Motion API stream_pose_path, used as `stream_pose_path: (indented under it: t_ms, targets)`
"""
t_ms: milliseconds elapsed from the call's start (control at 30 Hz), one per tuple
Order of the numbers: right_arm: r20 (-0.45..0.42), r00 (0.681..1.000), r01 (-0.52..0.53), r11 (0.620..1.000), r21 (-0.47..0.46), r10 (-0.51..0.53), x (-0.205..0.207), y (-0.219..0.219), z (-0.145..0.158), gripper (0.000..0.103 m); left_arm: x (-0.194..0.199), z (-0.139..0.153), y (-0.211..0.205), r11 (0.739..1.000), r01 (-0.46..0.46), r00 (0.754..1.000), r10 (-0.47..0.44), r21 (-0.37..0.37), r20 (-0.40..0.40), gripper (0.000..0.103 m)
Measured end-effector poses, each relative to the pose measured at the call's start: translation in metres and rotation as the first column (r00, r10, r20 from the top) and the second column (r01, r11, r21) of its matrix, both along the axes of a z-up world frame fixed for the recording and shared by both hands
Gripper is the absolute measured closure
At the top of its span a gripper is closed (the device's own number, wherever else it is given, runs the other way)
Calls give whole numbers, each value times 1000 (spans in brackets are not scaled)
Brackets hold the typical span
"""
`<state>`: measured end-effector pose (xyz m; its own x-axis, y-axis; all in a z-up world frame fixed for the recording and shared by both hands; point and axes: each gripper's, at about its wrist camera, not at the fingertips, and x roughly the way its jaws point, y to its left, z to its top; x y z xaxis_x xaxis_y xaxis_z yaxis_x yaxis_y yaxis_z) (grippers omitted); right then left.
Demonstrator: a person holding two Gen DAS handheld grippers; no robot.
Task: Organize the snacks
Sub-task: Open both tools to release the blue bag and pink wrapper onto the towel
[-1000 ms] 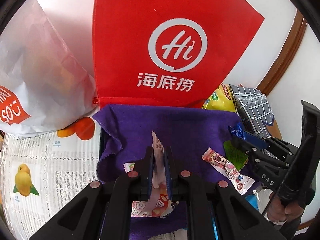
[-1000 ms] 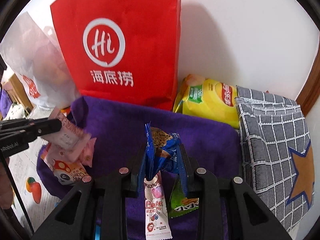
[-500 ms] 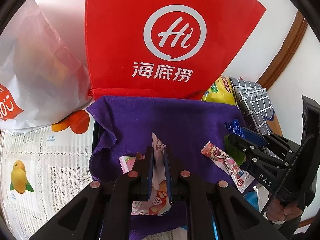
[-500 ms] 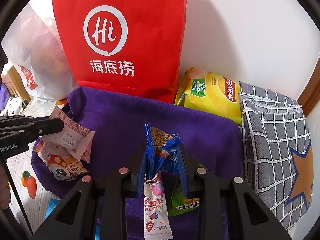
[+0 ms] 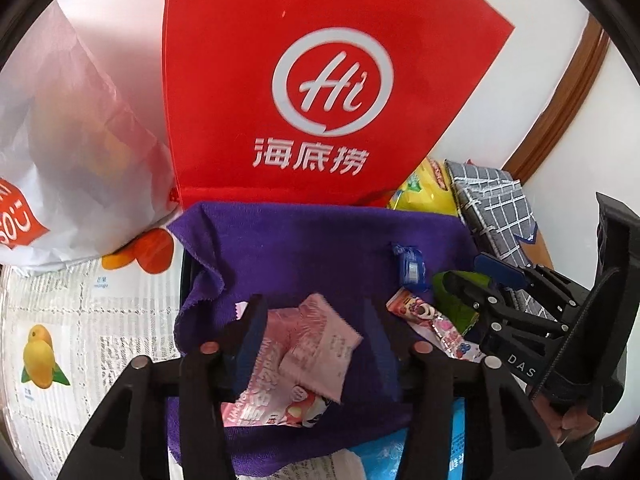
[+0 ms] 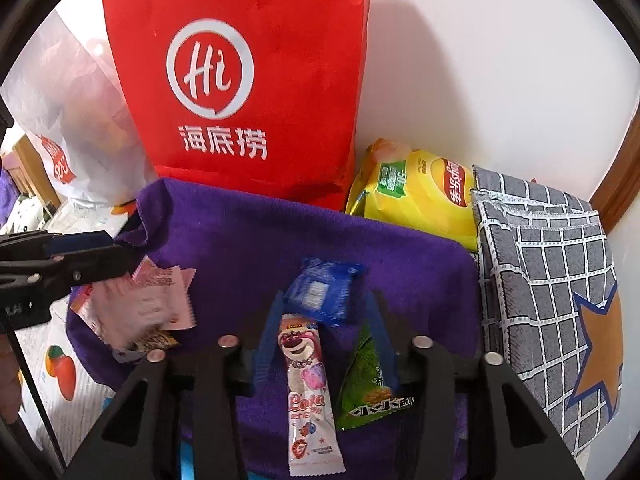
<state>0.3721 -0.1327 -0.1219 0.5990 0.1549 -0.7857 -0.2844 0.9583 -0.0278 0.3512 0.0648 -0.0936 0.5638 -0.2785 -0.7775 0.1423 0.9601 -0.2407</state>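
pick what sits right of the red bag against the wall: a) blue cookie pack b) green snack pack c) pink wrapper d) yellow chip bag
d, the yellow chip bag stands against the wall just right of the red bag, behind the purple cloth.

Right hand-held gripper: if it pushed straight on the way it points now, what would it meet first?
Most likely the blue snack packet, which lies between the opening fingers of the right hand-held gripper on the purple cloth. Depth is unclear; it may already be touching the cloth underneath.
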Motion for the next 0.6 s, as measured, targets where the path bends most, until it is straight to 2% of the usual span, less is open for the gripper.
stream_pose_path:
  t_ms: [67, 133, 333, 600]
  targets:
    - [4, 1000, 2, 1000, 17, -2, -2, -1, 6, 46, -3, 6, -1, 1000, 2, 1000, -2, 2, 11, 49]
    - [18, 1000, 10, 999, 32, -11, -5, -2, 13, 46, -5, 10, -2, 1000, 0, 1000, 0, 5, 18, 48]
    - [51, 997, 57, 998, 25, -58, -21, -4, 38, 34, -13, 20, -7, 1000, -1, 999, 0, 16, 35, 47]
    - [53, 993, 104, 994, -30, -102, -62, -15, 62, 32, -32, 40, -19, 1000, 23, 998, -23, 9, 59, 47]
